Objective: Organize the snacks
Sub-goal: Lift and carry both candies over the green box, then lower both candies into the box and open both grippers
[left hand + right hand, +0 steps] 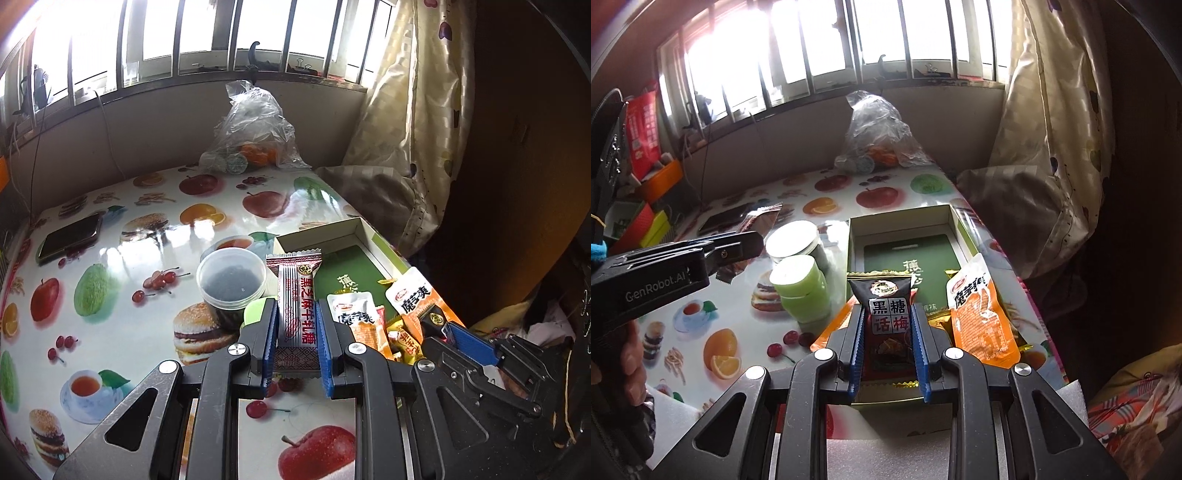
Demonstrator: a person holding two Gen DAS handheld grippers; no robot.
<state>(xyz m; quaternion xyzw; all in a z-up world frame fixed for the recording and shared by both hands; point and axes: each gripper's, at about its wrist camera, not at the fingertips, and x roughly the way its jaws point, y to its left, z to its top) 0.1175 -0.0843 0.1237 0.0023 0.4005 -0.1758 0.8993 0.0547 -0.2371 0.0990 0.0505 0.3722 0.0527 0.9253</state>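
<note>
Left gripper [295, 328] clamps nougat bar [296, 306]; right gripper [888, 332] clamps plum packet [888, 314] near box [905, 221]

Bright barred window behind a fruit-printed surface.
Daylight floods through the window [207, 40]; a cream patterned curtain [417, 122] hangs right, beside the glossy surface [110, 258] against a grey wall [166, 129].

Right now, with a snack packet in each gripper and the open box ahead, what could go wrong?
1. The left gripper holds the silver nougat packet right beside the round clear plastic jar; swinging toward the open cardboard box might knock the jar.
2. The box sits near the table edge; a push could shove it off.
3. The right gripper pinches the black plum candy packet by slippery foil; it may slip.
</note>
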